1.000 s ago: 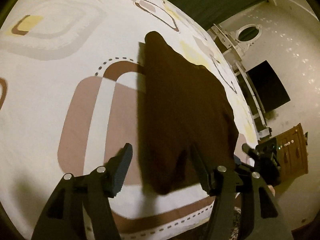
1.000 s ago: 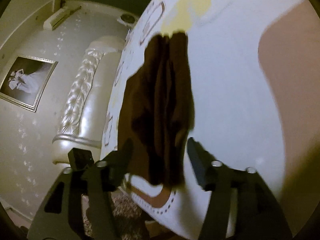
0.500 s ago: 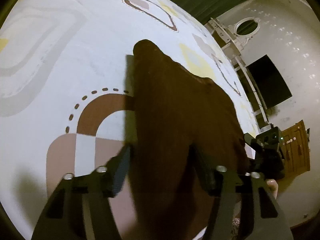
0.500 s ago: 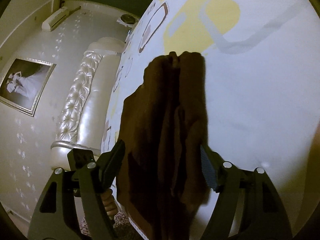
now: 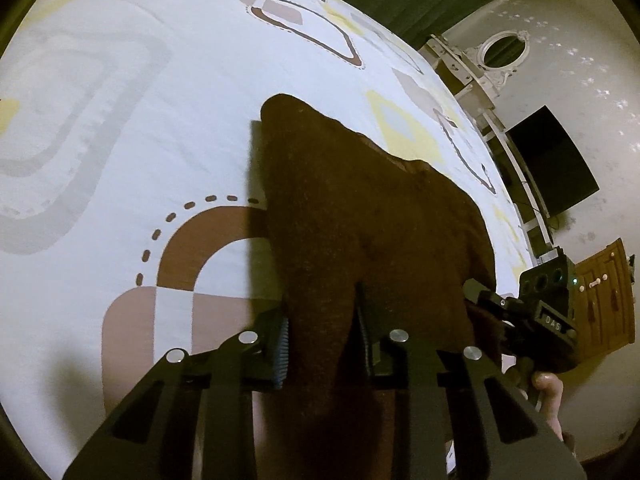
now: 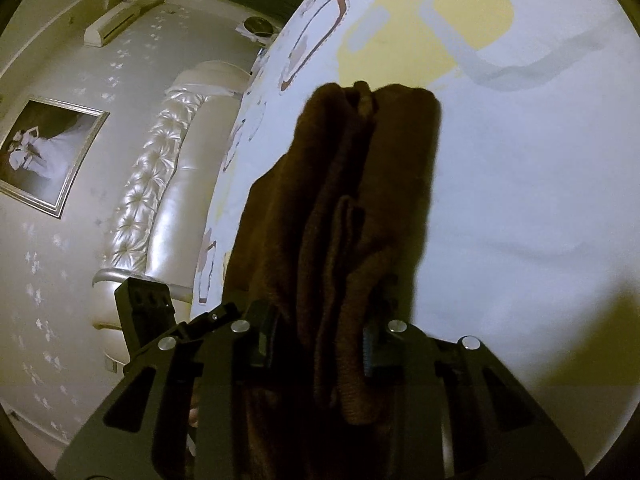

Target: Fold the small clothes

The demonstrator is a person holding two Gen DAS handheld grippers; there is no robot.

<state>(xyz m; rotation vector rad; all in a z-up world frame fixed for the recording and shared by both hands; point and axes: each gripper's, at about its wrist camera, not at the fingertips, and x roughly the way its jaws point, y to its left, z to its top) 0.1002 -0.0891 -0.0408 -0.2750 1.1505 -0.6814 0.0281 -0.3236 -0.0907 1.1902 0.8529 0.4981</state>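
Observation:
A dark brown knitted garment (image 5: 360, 220) lies stretched on the patterned white bedsheet (image 5: 120, 120). My left gripper (image 5: 322, 332) is shut on its near edge, cloth bunched between the jaws. In the right wrist view the same garment (image 6: 360, 200) lies in lengthwise folds, and my right gripper (image 6: 320, 336) is shut on its near end. The right gripper's body (image 5: 548, 312) shows at the right of the left wrist view, at the garment's other corner.
The bed's tufted cream headboard (image 6: 160, 200) and a framed picture (image 6: 44, 152) are on the left in the right wrist view. A dark TV screen (image 5: 556, 160), a white shelf and a wooden cabinet (image 5: 604, 296) stand beyond the bed's far edge.
Both grippers were open around the garment's near edge one second ago. They moved forward over the cloth and closed on it.

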